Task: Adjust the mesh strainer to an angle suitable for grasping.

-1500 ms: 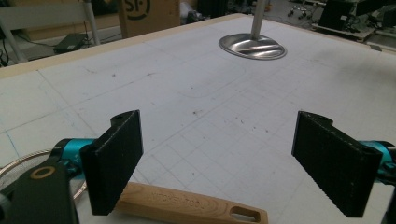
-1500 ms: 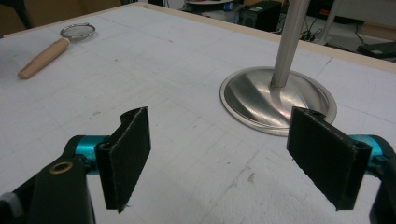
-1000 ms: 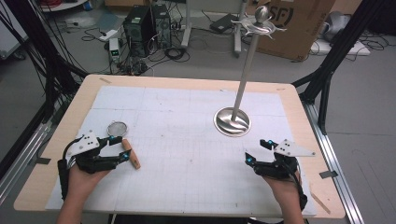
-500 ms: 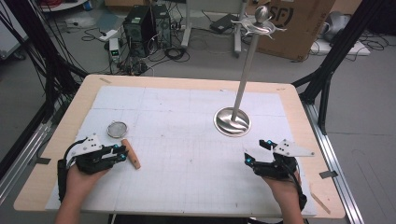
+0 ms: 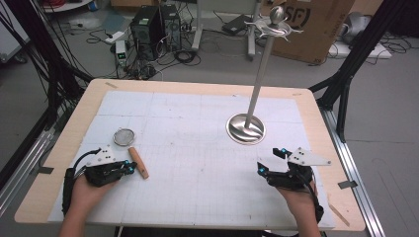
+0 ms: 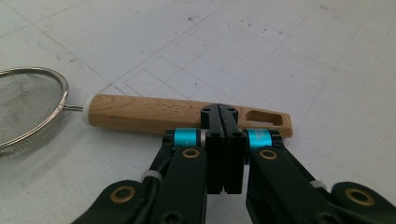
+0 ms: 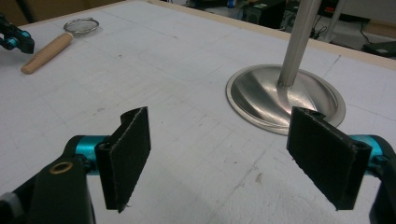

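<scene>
A small mesh strainer (image 5: 124, 136) with a wooden handle (image 5: 139, 163) lies flat at the left of the white gridded mat (image 5: 197, 148). My left gripper (image 5: 131, 169) rests just at the near side of that handle, its tip close to the slotted end. In the left gripper view the jaws are pressed together with nothing between them, and the handle (image 6: 140, 114) lies crosswise right behind the tip (image 6: 223, 112). My right gripper (image 5: 270, 160) sits at the mat's right front, open and empty (image 7: 229, 154), pointing toward a metal stand's round base (image 7: 285, 95).
The tall metal stand (image 5: 245, 128) rises from its disc base right of centre, with hook arms (image 5: 274, 24) at its top. Beyond the mat the wooden table edge (image 5: 316, 113) shows. The strainer (image 7: 81, 25) lies far across from the right gripper.
My left gripper has drawn back slightly toward the near edge, staying shut beside the handle. The strainer and the right gripper have not moved.
</scene>
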A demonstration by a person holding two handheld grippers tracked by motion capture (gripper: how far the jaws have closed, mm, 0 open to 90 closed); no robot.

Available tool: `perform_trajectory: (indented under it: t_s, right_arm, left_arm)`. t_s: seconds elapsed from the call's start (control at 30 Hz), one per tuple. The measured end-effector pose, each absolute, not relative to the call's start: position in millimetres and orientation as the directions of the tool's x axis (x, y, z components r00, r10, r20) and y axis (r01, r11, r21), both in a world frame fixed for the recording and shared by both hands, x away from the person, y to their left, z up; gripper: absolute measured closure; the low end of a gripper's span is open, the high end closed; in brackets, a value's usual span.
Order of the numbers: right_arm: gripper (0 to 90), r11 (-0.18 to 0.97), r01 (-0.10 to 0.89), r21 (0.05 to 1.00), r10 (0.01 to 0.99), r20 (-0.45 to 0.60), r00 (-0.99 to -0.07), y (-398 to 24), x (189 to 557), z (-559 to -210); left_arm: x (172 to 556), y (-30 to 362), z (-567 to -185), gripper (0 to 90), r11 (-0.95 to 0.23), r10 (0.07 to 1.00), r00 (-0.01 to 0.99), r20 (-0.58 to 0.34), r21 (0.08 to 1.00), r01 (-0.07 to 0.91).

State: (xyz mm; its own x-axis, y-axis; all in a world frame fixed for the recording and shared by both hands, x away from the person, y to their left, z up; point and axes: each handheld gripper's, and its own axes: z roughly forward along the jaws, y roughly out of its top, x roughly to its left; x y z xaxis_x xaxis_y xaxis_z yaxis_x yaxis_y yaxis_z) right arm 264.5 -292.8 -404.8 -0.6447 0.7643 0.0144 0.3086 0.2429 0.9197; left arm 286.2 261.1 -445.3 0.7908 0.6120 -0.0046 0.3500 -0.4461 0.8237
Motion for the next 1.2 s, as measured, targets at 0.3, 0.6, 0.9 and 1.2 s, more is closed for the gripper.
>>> perform_trajectory:
  t_s: [0.3, 0.6, 0.9, 1.2]
  right_arm:
    - [20.8, 0.251, 0.313, 0.916, 0.760, 0.014, -0.650, -290, 265, -407]
    - [20.8, 0.250, 0.314, 0.916, 0.761, 0.014, -0.648, -290, 265, -406]
    - [20.8, 0.241, 0.321, 0.916, 0.765, 0.024, -0.643, -292, 264, -404]
    - [20.8, 0.232, 0.321, 0.918, 0.768, 0.029, -0.639, -295, 264, -404]
  left_arm:
    - [287, 245, -448, 89.6, -0.491, 0.598, 0.801, 0.019, 0.799, 0.348]
    - [290, 223, -447, 89.6, -0.521, 0.576, 0.816, 0.047, 0.791, 0.322]
    - [303, 199, -445, 89.6, -0.542, 0.577, 0.812, 0.083, 0.783, 0.305]
    - [312, 188, -439, 89.6, -0.540, 0.585, 0.806, 0.087, 0.784, 0.307]
